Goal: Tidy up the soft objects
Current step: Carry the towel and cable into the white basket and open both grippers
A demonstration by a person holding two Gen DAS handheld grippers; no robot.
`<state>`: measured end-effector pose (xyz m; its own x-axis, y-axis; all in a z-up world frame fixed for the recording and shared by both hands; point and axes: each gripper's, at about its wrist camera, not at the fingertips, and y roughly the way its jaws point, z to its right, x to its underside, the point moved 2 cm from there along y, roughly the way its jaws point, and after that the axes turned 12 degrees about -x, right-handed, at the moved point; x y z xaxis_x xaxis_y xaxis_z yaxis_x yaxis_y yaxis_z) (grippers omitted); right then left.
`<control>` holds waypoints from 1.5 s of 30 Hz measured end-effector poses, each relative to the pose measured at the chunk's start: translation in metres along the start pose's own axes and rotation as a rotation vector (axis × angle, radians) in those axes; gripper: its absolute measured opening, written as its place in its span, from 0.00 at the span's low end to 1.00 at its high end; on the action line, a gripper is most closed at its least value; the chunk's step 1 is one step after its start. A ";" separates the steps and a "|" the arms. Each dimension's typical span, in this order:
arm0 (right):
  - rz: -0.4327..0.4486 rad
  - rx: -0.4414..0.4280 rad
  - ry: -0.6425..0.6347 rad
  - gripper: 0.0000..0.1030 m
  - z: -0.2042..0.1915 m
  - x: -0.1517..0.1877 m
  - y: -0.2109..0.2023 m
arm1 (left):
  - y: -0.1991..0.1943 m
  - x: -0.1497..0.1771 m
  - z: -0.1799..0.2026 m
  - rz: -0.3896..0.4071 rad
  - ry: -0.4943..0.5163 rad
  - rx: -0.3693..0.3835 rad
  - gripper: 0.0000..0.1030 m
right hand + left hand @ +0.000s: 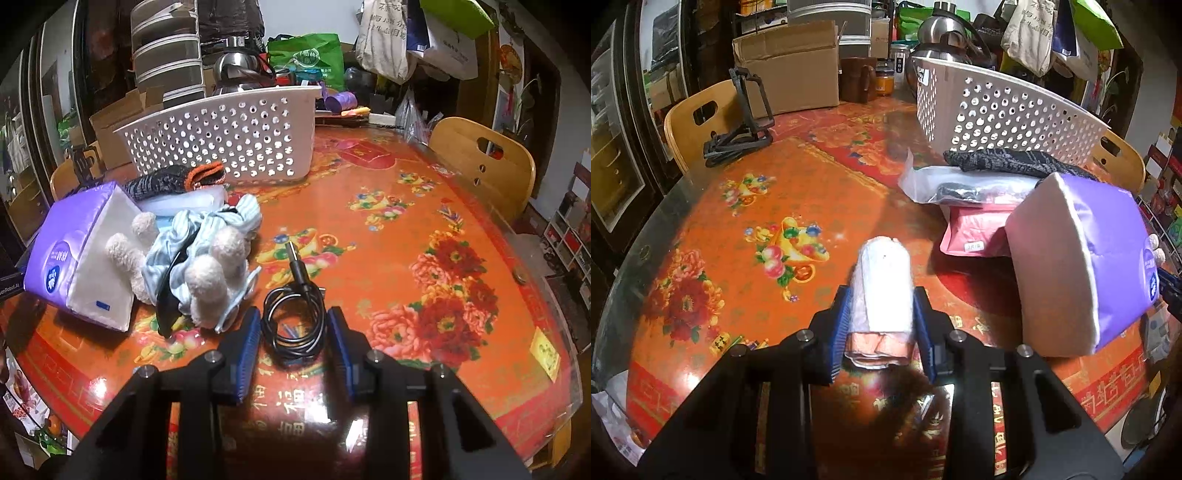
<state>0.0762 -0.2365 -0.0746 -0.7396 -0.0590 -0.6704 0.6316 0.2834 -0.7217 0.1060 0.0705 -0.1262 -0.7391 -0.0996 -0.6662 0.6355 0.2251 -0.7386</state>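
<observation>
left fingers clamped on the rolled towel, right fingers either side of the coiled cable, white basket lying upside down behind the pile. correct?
One error: the white basket stands upright, open rim at the top, as the right wrist view shows. The rest holds: the left gripper clamps the rolled towel, and the right gripper brackets the coiled cable.

Between the left jaws sits the rolled towel (884, 291), over the worktop (746, 236). Ahead and to their right stands the tissue pack (1082, 266), flat packets (964, 192) behind it, the basket (1004, 110) farthest back. Between the right jaws lies the coiled cable (293, 321); left of them, the plush toy (195, 258) leans against the tissue pack.
</observation>
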 end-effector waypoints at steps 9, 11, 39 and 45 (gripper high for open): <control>0.041 0.011 -0.011 0.35 0.003 -0.014 -0.014 | -0.018 -0.013 -0.004 0.038 -0.012 -0.001 0.30; 0.055 0.011 -0.017 0.35 0.003 -0.021 -0.018 | -0.020 -0.021 -0.006 0.045 -0.016 0.005 0.30; 0.073 -0.092 -0.104 0.35 -0.004 -0.266 0.070 | 0.031 -0.296 0.108 0.007 0.097 0.093 0.30; -0.004 -0.073 -0.107 0.35 -0.002 -0.269 0.113 | 0.069 -0.297 0.133 -0.040 0.128 0.071 0.30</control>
<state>0.3453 -0.1866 0.0246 -0.7102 -0.1611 -0.6853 0.6075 0.3517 -0.7122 0.3987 -0.0132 0.0067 -0.7836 0.0180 -0.6210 0.6159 0.1536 -0.7727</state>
